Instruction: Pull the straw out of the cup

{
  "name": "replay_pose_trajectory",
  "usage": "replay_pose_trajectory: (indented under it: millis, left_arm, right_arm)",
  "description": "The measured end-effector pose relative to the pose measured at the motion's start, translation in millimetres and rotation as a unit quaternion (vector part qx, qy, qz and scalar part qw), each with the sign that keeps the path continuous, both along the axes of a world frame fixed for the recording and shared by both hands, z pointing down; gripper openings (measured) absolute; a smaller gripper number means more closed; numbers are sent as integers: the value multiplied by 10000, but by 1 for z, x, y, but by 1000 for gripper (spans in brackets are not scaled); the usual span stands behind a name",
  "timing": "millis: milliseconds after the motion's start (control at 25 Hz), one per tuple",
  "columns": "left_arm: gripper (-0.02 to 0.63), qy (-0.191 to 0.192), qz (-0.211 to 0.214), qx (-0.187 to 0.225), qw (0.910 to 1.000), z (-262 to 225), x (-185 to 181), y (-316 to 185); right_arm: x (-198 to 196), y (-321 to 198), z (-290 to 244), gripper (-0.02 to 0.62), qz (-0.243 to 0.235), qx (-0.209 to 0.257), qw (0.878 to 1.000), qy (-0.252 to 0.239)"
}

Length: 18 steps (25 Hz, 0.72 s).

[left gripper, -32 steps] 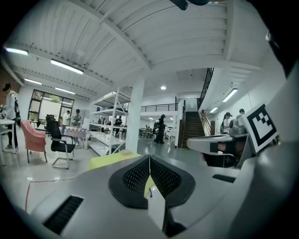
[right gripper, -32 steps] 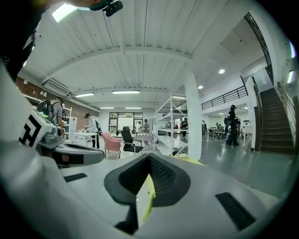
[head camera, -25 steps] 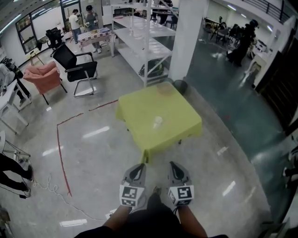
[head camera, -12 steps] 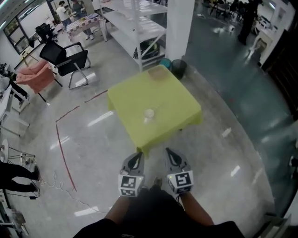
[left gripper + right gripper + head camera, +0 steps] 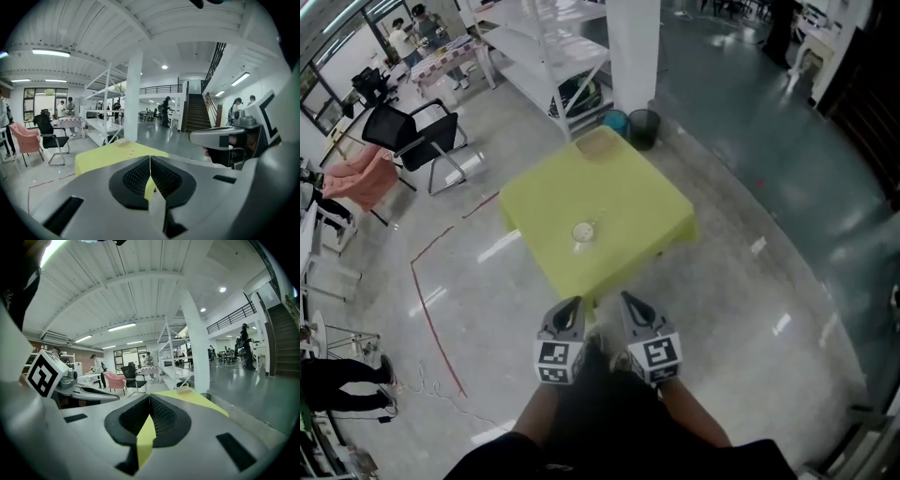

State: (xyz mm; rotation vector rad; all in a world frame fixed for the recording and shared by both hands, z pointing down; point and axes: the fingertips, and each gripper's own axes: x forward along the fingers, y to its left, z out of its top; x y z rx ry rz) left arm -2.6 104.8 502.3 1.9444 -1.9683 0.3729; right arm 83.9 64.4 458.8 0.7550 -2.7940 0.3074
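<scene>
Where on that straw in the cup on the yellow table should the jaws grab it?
Probably the free end of the straw that leans out above the cup, pinched across its thin shaft from above; the rest sits inside the cup.

A small pale cup point(image 5: 583, 232) stands upright on the yellow bench point(image 5: 637, 202), near its middle and towards the near edge. A thin straw point(image 5: 131, 153) leans out of it.
</scene>
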Motion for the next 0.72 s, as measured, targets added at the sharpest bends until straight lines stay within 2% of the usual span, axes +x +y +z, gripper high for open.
replay_pose_trajectory:
  millis: [280, 560, 720]
  left_arm:
    - [44, -17, 296, -113, 9995, 17, -6, -25]
    - [44, 148, 434, -208, 9987, 26, -47, -75]
    - [44, 276, 814, -451, 9953, 45, -62, -108]
  right_arm:
    - [3, -26, 24, 17, 376, 2, 9992, 109]
    - [-22, -59, 32, 17, 510, -72, 9978, 423]
    - [-46, -87, 44, 17, 647, -196, 9957, 639]
